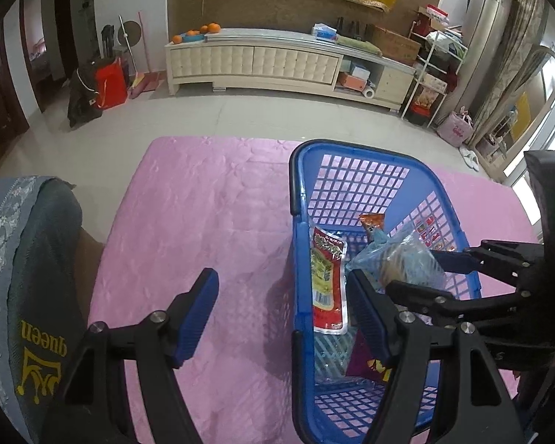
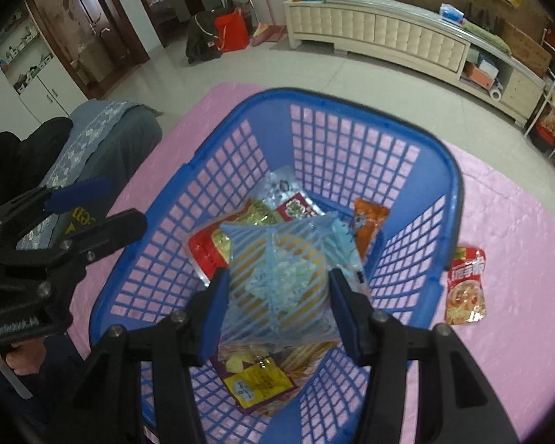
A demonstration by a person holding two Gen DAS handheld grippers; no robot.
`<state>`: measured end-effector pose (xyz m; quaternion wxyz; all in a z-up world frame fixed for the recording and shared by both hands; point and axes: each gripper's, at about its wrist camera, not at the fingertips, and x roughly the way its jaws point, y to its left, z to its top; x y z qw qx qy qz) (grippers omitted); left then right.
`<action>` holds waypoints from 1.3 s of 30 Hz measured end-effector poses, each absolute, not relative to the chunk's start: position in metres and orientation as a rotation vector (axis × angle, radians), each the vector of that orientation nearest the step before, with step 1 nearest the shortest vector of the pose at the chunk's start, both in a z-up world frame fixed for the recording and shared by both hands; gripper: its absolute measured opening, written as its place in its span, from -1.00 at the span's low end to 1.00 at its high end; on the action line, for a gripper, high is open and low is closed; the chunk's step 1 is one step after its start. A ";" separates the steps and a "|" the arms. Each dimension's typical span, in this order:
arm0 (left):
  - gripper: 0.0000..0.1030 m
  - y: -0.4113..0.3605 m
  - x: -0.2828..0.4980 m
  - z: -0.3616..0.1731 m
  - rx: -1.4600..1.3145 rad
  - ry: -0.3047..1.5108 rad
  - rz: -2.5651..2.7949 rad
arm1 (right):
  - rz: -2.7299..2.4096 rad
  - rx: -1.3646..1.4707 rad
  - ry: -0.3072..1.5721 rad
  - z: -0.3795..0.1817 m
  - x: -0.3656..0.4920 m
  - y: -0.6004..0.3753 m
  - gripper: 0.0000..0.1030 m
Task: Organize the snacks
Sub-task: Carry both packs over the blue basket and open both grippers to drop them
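Note:
A blue plastic basket (image 1: 351, 150) (image 2: 351, 101) stands on a pink cloth and holds several snack packets. Among them are a red-and-yellow one (image 1: 327, 281), an orange one (image 2: 368, 222) and a yellow one (image 2: 262, 381). My right gripper (image 2: 279, 277) (image 1: 421, 273) is shut on a clear bag with pale blue stripes (image 2: 281, 277) (image 1: 399, 259), held over the basket's inside. My left gripper (image 1: 281, 277) (image 2: 124, 203) is open and straddles the basket's left wall without pressing it. A red pouch (image 2: 466, 285) lies on the cloth to the right of the basket.
A grey cushion with yellow "queen" lettering (image 1: 26, 277) lies at the cloth's left edge. The pink cloth (image 1: 203, 203) stretches left of the basket. Beyond it are a tiled floor and a long cream cabinet (image 1: 277, 59). A hand (image 2: 22, 359) holds the left gripper.

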<state>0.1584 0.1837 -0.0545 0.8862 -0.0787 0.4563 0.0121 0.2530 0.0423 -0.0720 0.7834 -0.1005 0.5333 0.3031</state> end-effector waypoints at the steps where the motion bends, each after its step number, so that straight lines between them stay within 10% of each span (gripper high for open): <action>1: 0.36 0.183 0.158 -0.054 -0.167 0.949 0.025 | 0.658 -0.222 1.155 -0.073 0.252 0.044 0.12; 11: 0.36 0.172 0.146 -0.056 -0.142 0.965 0.020 | 0.634 -0.225 1.181 -0.077 0.239 0.042 0.53; 39: 0.36 0.107 0.158 -0.011 -0.077 0.941 -0.033 | 0.494 -0.095 1.046 -0.004 0.243 -0.060 0.55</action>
